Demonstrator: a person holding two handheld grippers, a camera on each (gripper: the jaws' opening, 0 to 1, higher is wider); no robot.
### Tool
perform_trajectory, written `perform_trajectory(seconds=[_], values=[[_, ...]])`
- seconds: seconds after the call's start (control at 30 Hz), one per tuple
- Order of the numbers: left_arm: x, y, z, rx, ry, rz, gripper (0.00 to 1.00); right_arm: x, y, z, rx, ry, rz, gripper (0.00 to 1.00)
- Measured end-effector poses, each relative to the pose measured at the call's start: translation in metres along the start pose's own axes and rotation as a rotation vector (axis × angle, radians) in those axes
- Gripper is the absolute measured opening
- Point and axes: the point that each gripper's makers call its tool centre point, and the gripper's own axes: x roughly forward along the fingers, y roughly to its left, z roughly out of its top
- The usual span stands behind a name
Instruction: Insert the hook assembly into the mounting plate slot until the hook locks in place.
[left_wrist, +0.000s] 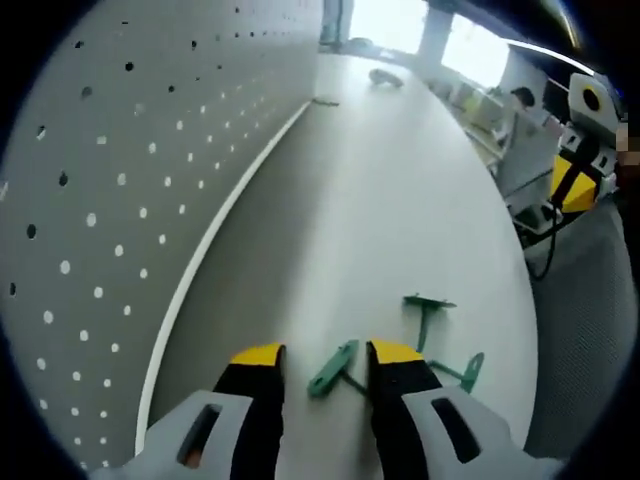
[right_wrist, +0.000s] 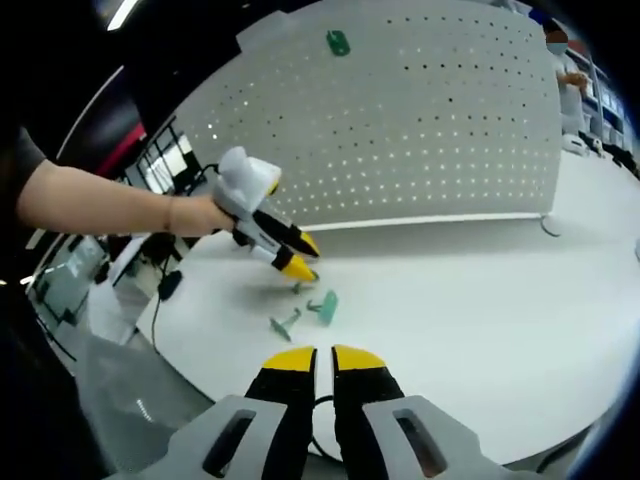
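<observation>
Pegboard (right_wrist: 430, 110) is standing upright along the table (right_wrist: 480, 310) edge, with 1 green hook (right_wrist: 338, 42) already seated near its top. 3 loose green hooks are lying flat on the table, well below and apart from that board.

Left gripper (left_wrist: 325, 362) is being held low over the hooks, jaws wide apart, nothing gripped. Nearest hook (left_wrist: 336, 368) is lying right between the yellow tips, long axis slanted across the gap, not along the jaws. 2nd hook (left_wrist: 428, 312) is sitting just ahead to the right; 3rd hook (left_wrist: 464, 372) is partly hidden beside the right fingertip.

Right gripper (right_wrist: 323, 357) is being held back at the near table edge, jaws nearly closed, empty, well apart from the hooks.

Judgement: left is nearer, so the pick is falling to it; wrist roll is likely needed to square the jaws to the hook's axis.
</observation>
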Motion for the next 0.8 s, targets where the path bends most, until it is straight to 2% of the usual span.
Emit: perform_trajectory(seconds=[0.1, 0.2, 0.37, 0.73, 0.8], values=[[0.003, -0.006, 0.002, -0.008, -0.011, -0.036, 0.34, 0.000, 0.000, -0.001, 0.003, 0.002, -0.002, 0.04], [0.005, -0.005, -0.002, 0.005, 0.006, -0.042, 0.32, 0.001, 0.000, -0.003, -0.021, 0.010, -0.005, 0.04], [0.007, -0.008, -0.003, 0.017, 0.015, -0.059, 0.29, 0.001, 0.000, -0.004, -0.012, 0.011, -0.005, 0.04], [0.004, -0.006, -0.012, 0.062, 0.071, -0.057, 0.07, 0.005, -0.002, -0.002, -0.008, 0.009, -0.007, 0.04], [0.003, -0.005, -0.011, 0.060, 0.073, -0.054, 0.06, 0.005, -0.002, -0.002, -0.009, 0.010, -0.006, 0.04]])
